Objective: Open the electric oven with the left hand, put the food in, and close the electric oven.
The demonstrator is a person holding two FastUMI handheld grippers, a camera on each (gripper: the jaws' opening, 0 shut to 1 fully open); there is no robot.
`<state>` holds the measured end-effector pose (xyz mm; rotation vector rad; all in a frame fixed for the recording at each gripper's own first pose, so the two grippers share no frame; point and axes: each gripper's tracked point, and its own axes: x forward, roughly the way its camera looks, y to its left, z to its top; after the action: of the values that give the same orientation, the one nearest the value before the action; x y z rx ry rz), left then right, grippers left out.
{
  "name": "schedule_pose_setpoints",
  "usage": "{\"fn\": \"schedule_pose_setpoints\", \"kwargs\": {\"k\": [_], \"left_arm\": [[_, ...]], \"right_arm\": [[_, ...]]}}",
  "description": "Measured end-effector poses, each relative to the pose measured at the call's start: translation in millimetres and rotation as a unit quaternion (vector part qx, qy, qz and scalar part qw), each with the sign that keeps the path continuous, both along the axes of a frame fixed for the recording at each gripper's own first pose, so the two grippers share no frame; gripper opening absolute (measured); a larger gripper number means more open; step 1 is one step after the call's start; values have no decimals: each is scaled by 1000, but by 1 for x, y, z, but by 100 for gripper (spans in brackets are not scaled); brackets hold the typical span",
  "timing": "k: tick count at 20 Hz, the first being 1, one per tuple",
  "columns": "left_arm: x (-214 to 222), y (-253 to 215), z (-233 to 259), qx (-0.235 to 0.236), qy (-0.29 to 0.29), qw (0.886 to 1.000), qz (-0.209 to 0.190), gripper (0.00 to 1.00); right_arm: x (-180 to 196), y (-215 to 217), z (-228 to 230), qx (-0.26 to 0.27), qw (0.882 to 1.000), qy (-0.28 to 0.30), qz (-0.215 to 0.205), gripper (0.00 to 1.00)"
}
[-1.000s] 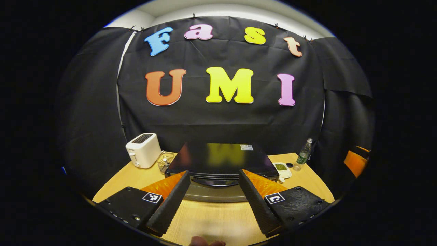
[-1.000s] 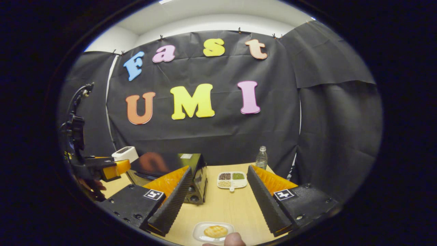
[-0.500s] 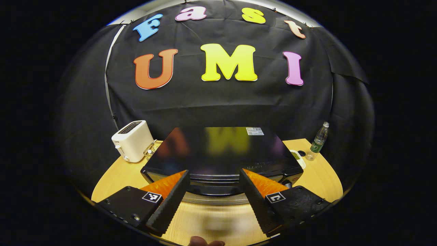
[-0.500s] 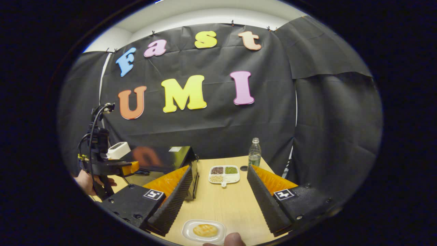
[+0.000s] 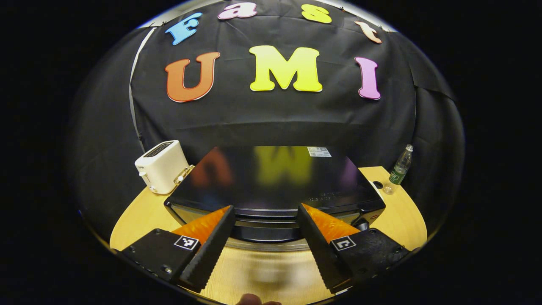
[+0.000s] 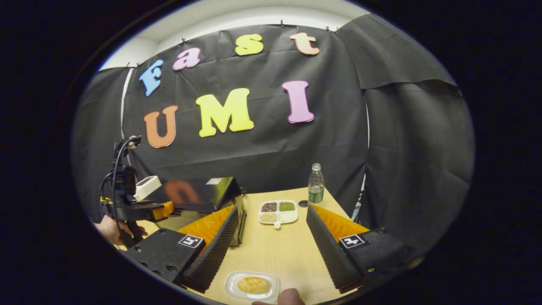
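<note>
While shut, oven (image 5: 275,186) fronts left gripper (image 5: 264,250) broadside

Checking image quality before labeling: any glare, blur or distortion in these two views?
Left gripper view: the electric oven top is glossy and mirrors the wall as a soft smear; the table near the bottom is blurred. Right gripper view: sharp; fisheye bends the table edges and wall.

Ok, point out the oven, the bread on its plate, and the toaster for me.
oven (image 5: 271,178): left gripper view, on its glossy black top.
bread (image 6: 253,284): right gripper view, on the middle of the bun.
toaster (image 5: 163,166): left gripper view, on its white side.
</note>
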<state>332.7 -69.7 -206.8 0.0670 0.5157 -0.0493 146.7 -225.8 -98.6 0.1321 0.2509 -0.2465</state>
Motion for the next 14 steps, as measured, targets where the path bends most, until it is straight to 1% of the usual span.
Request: {"fn": "schedule_pose_setpoints", "kwargs": {"k": [3,7,11,14], "left_arm": [[-16,2,-2,0,11,1000,11,98],[-57,8,-18,-14,44,998,40,98],[-103,15,-48,-28,93,994,50,98],[-125,18,-72,-22,126,990,58,99]], "right_arm": [[6,-2,-11,7,1000,13,6,100],[11,0,-11,5,1000,18,9,100],[3,12,-5,1,1000,16,15,100],[-7,21,-4,-3,1000,15,25,100]]}}
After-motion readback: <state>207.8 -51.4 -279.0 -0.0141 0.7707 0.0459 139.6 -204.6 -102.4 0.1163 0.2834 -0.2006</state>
